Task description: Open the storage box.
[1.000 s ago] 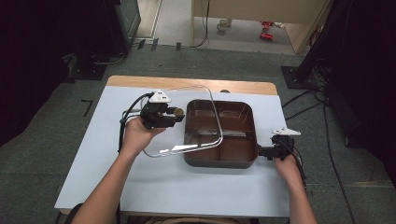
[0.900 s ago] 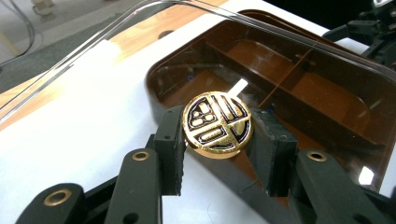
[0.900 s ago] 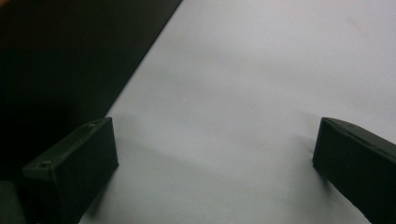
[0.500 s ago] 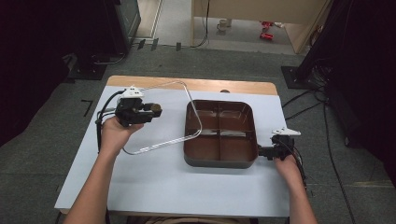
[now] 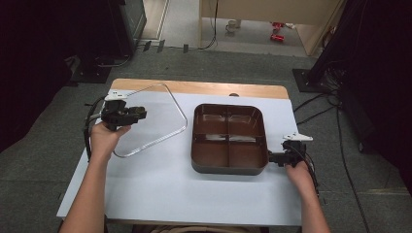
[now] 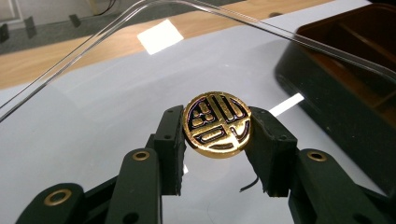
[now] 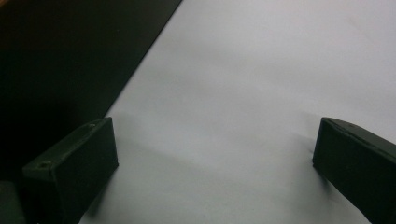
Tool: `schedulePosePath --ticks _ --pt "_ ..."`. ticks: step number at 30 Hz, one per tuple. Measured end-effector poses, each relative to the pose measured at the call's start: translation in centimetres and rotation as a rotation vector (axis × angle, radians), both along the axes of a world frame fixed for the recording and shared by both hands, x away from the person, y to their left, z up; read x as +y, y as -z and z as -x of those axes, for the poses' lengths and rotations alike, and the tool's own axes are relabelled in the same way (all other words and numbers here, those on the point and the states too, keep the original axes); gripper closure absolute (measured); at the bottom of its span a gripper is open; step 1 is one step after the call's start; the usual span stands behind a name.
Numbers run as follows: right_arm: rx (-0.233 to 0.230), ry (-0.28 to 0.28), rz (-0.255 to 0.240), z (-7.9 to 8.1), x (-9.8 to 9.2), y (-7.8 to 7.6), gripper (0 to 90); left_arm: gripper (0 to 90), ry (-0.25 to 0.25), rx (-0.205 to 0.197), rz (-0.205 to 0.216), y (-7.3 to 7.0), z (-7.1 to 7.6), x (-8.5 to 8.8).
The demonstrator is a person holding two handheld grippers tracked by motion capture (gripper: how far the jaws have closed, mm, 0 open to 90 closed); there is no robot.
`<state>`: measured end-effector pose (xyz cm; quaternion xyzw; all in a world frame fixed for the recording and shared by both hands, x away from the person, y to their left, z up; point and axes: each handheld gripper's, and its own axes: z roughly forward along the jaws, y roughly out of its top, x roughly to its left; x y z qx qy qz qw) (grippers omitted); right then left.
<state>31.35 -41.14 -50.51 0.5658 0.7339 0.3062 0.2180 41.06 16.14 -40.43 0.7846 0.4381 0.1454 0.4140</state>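
Nearest the person, at about five o'clock on the white table, the right gripper rests with its jaws spread wide and nothing between them; in the right gripper view its two black pads stand far apart over bare tabletop, just beside the dark wall of the lunch box. That brown four-compartment lunch box sits a little right of the table's centre, at roughly three o'clock, with its lid off. Farther out, at about ten o'clock, the left gripper is pinched on the round gold knob of the clear plastic lid, one pad on each side of the disc, as the left gripper view shows. The lid hangs tilted from that knob over the table's far left part, well apart from the box, its near corner low toward the tabletop, though I cannot tell whether it touches. By its look the lid is light, thin and fairly stiff, yet wide enough to swing and flex about a single grip point. The knob is the sensible place to hold: it is small, smooth and glossy, so the pads could slip or let the lid rotate unless they squeeze across its full width. The transparent rim would be thinner and harder to catch.
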Motion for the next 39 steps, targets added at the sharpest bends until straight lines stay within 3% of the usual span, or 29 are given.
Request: schedulePosePath --ticks 2,8,20,27,39 --pt "0.0 0.0 0.0 0.0 0.0 0.0 0.0 59.0 -0.041 0.013 -0.001 1.0 -0.5 0.7" --pt "0.0 0.0 0.0 0.0 0.0 0.0 0.0 59.0 -0.09 0.035 -0.034 2.8 -1.3 1.8" --pt "0.0 0.0 0.001 0.0 0.0 0.0 0.0 58.9 -0.158 0.084 -0.082 6.1 -3.1 2.4" --pt "0.0 0.0 0.001 0.0 0.0 0.0 0.0 58.9 -0.154 0.082 -0.125 6.9 -3.3 1.8" --pt "0.0 0.0 0.001 0.0 0.0 0.0 0.0 57.9 -0.158 0.095 -0.095 7.1 -3.3 1.8"
